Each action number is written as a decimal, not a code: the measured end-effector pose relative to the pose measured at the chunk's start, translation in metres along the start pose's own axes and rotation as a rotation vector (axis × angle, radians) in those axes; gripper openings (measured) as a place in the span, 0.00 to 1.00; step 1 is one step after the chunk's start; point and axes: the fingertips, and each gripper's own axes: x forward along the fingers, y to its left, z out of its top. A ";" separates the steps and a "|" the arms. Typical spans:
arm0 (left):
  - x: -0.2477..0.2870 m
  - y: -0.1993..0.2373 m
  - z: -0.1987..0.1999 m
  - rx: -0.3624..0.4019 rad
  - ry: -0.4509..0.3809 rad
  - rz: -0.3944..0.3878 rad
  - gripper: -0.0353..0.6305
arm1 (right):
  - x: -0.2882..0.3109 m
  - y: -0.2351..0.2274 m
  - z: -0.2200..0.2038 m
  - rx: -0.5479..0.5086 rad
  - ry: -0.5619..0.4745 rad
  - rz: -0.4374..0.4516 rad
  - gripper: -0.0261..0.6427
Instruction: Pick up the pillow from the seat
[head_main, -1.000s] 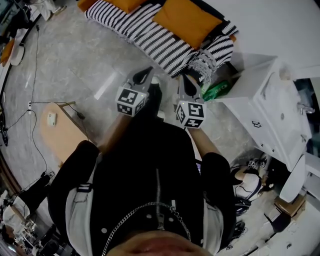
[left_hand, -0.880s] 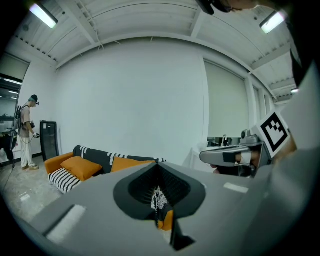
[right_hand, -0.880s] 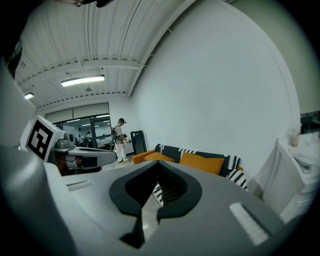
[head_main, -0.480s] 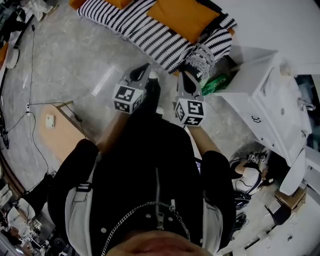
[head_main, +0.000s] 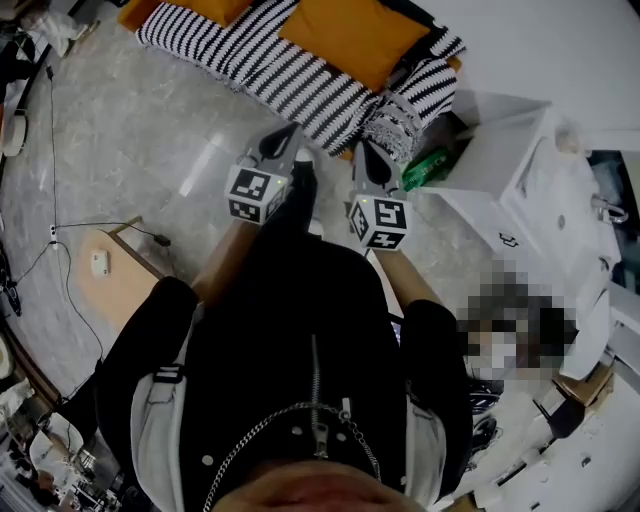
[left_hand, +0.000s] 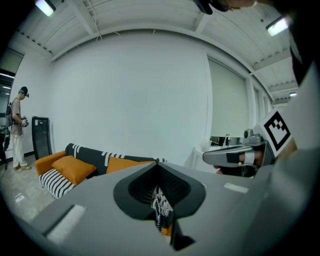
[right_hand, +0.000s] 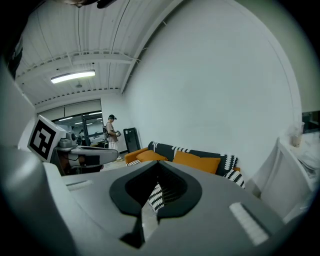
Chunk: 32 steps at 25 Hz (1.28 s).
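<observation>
An orange pillow (head_main: 350, 35) lies on the black-and-white striped seat of a sofa (head_main: 300, 85) at the top of the head view. It also shows in the right gripper view as the orange pillow (right_hand: 196, 162), and a second orange pillow (left_hand: 74, 167) shows in the left gripper view. My left gripper (head_main: 287, 137) and right gripper (head_main: 366, 152) are held side by side in front of me and point toward the sofa's near end, short of it. Both are shut with nothing between the jaws. Up close, the left gripper (left_hand: 158, 166) and right gripper (right_hand: 159, 167) each show closed tips.
A white cabinet (head_main: 540, 200) stands to the right of the sofa, with a green item (head_main: 425, 172) at its foot. A wooden board (head_main: 110, 280) and cables lie on the grey floor at left. A person (left_hand: 17, 127) stands far off by the sofa's other end.
The sofa has slid left and up in the head view. Both grippers have stayed shut and side by side, with the left one a little higher.
</observation>
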 end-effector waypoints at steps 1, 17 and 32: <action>0.007 0.004 0.002 0.001 -0.001 -0.003 0.07 | 0.007 -0.003 0.002 0.000 0.000 -0.006 0.04; 0.122 0.089 0.045 -0.010 0.015 -0.078 0.07 | 0.122 -0.040 0.061 -0.012 0.037 -0.072 0.04; 0.200 0.181 0.070 0.007 0.024 -0.098 0.07 | 0.231 -0.067 0.099 -0.002 0.036 -0.114 0.04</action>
